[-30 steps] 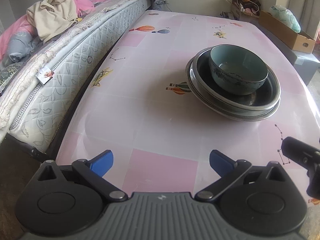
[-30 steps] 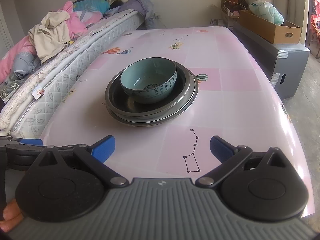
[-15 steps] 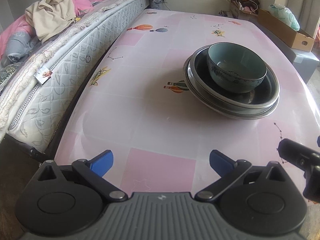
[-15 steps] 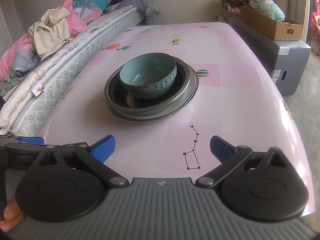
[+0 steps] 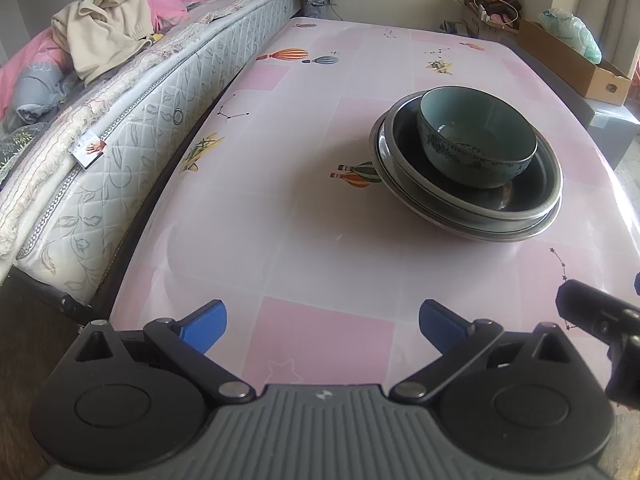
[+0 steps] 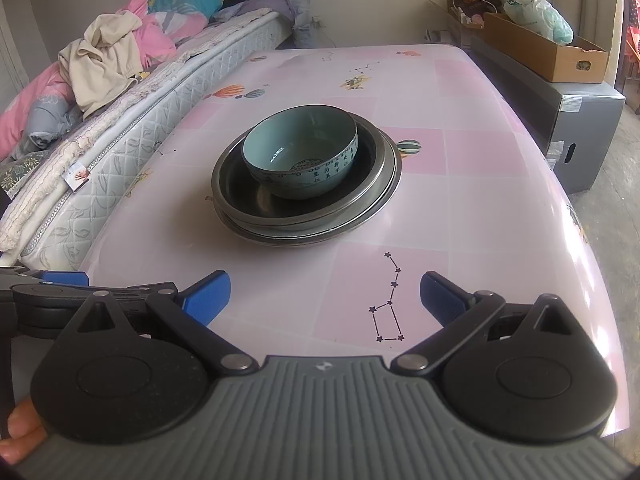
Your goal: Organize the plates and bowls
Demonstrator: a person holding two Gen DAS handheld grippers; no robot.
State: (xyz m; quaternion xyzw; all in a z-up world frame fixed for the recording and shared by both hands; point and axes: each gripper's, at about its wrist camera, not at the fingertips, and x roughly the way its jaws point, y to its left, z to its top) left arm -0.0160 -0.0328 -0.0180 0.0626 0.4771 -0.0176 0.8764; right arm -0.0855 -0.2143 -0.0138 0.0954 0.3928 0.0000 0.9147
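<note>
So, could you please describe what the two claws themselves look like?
Both match: the left claw and right claw have blue fingertips on black linkage arms with silver pivot pins, two round black discs, and a ribbed grey body bearing a small white logo.

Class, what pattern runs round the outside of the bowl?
Dark characters on pale blue-green bowl; clearest in the right wrist view.
</note>
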